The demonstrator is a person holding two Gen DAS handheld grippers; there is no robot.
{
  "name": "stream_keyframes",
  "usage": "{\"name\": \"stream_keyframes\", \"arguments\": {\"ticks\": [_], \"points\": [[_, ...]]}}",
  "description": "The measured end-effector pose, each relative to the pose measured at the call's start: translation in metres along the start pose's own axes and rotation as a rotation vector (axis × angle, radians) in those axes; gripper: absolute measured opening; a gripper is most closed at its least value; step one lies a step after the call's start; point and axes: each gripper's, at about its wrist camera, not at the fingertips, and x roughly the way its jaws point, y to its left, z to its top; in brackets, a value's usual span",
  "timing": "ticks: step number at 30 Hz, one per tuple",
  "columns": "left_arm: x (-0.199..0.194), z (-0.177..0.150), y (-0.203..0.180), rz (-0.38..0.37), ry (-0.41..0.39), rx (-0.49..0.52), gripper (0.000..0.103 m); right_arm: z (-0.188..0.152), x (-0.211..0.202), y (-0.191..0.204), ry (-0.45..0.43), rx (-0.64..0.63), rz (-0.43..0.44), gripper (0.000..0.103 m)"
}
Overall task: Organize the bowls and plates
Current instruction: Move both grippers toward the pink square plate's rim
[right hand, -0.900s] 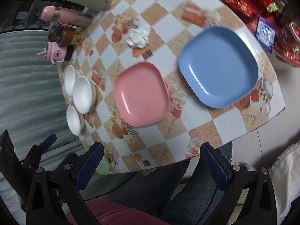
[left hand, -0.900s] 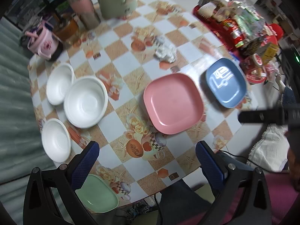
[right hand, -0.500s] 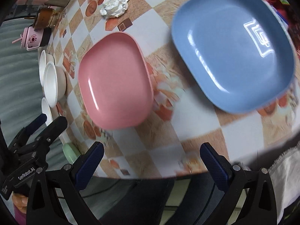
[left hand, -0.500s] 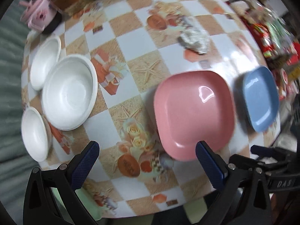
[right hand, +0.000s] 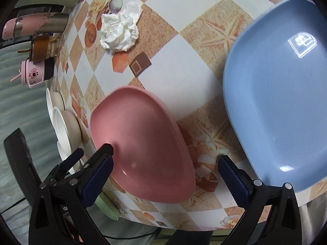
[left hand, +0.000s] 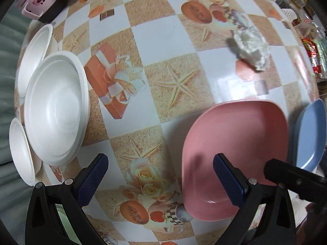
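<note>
A pink square plate [left hand: 235, 140] [right hand: 143, 143] lies on the checked tablecloth [left hand: 163, 40], with a blue square plate [left hand: 310, 134] [right hand: 276, 91] to its right. At the left edge sit three white bowls: a large one [left hand: 55, 110] between two smaller ones [left hand: 33, 57] [left hand: 20, 151]. My left gripper [left hand: 160, 163] hangs open, pointing down, its right finger over the pink plate's near left part. My right gripper [right hand: 165, 163] is open, its left finger over the pink plate's near edge and its right finger by the blue plate's near corner. Neither holds anything.
A crumpled tissue [left hand: 251, 49] [right hand: 120, 32] lies beyond the plates. A pink cup [right hand: 34, 73], a jar [right hand: 43, 47] and a pink flask [right hand: 36, 23] stand at the far left corner. A green plate [right hand: 106, 206] shows at the table's near edge. Snack packets crowd the far right [left hand: 312, 57].
Both grippers have come down close to the table. The left one now hovers at the pink plate's edge, the right one between the pink and blue plates. Both stay open.
</note>
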Motion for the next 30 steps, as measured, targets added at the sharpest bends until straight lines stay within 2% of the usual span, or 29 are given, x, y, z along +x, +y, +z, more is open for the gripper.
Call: {"name": "stream_keyframes", "arguments": {"ticks": [4, 6, 8, 12, 15, 18, 24, 30], "points": [[0.015, -0.012, 0.007, 0.001, 0.009, -0.032, 0.101, 0.001, 0.001, 0.002, -0.015, -0.022, -0.084, 0.103], [0.022, -0.017, 0.013, -0.013, 0.024, -0.055, 0.095, 0.001, 0.003, 0.008, -0.013, -0.051, -0.105, 0.103], [0.028, -0.029, 0.020, -0.032, 0.020, -0.066, 0.094, 0.000, 0.005, 0.017, -0.020, -0.085, -0.143, 0.103], [0.033, -0.032, 0.023, -0.019, 0.001, -0.036, 0.090, 0.002, 0.006, 0.033, -0.041, -0.129, -0.252, 0.103], [0.038, -0.034, 0.031, -0.049, -0.012, -0.038, 0.082, 0.006, 0.009, 0.032, -0.026, -0.082, -0.220, 0.103], [0.041, -0.040, 0.037, -0.085, -0.024, -0.030, 0.070, 0.004, 0.011, 0.041, -0.025, -0.119, -0.202, 0.103], [0.047, -0.066, 0.051, -0.119, -0.041, -0.033, 0.061, -0.009, 0.026, 0.064, 0.006, -0.192, -0.200, 0.103], [0.064, -0.114, 0.082, -0.085, -0.034, -0.022, 0.056, -0.042, 0.058, 0.093, 0.060, -0.297, -0.231, 0.103]]}}
